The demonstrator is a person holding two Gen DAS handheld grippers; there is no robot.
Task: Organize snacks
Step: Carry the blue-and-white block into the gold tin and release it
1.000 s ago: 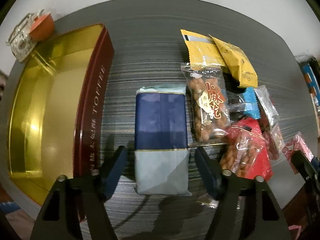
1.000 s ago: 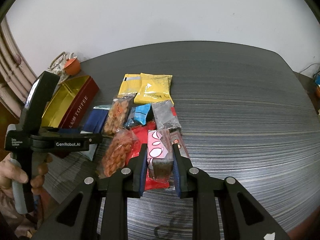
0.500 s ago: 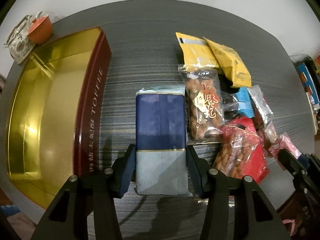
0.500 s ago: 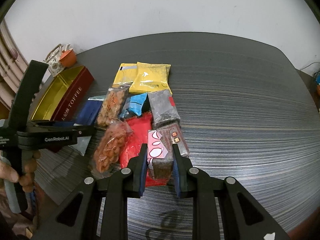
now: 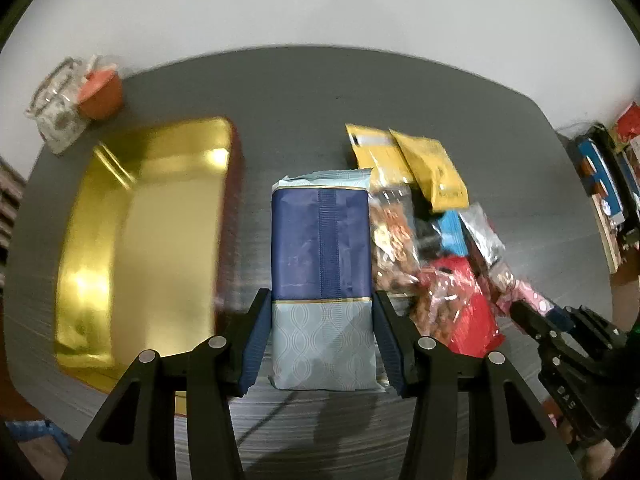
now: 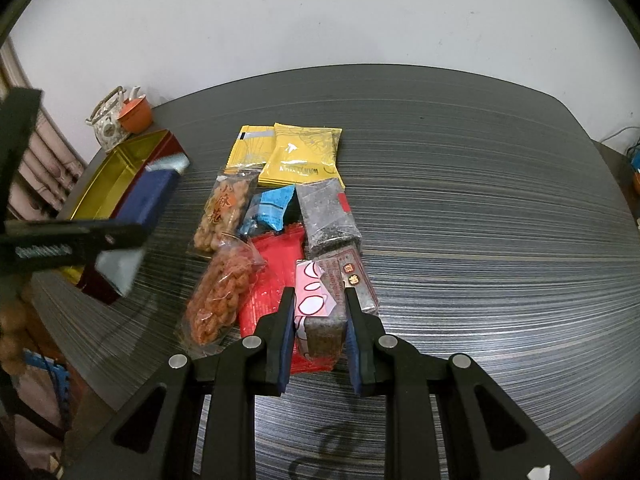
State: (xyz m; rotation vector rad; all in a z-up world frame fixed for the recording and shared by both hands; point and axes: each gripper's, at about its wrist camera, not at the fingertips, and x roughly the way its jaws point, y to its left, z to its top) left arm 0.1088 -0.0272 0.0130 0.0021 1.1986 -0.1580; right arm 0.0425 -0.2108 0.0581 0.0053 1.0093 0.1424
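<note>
Left wrist view: the left hand-held gripper [image 5: 320, 344] pinches the pale lower end of a navy-and-grey snack packet [image 5: 320, 264], its blue pads pressed on both sides after the jaws have just been closing on it, and the packet hangs lifted clear of the dark striped counter [image 5: 304, 92]. Just beside it on the left lies an open gold-lined tin [image 5: 136, 240] with a dark red wall. In the right wrist view, the right hand-held gripper [image 6: 320, 336] is clamped on a small dark block in a pink-and-white wrapper [image 6: 318, 312], which rests on a red pouch [image 6: 276, 280] at the near end of the snack pile. Two yellow packets [image 6: 298, 152] lie at the pile's far end.
</note>
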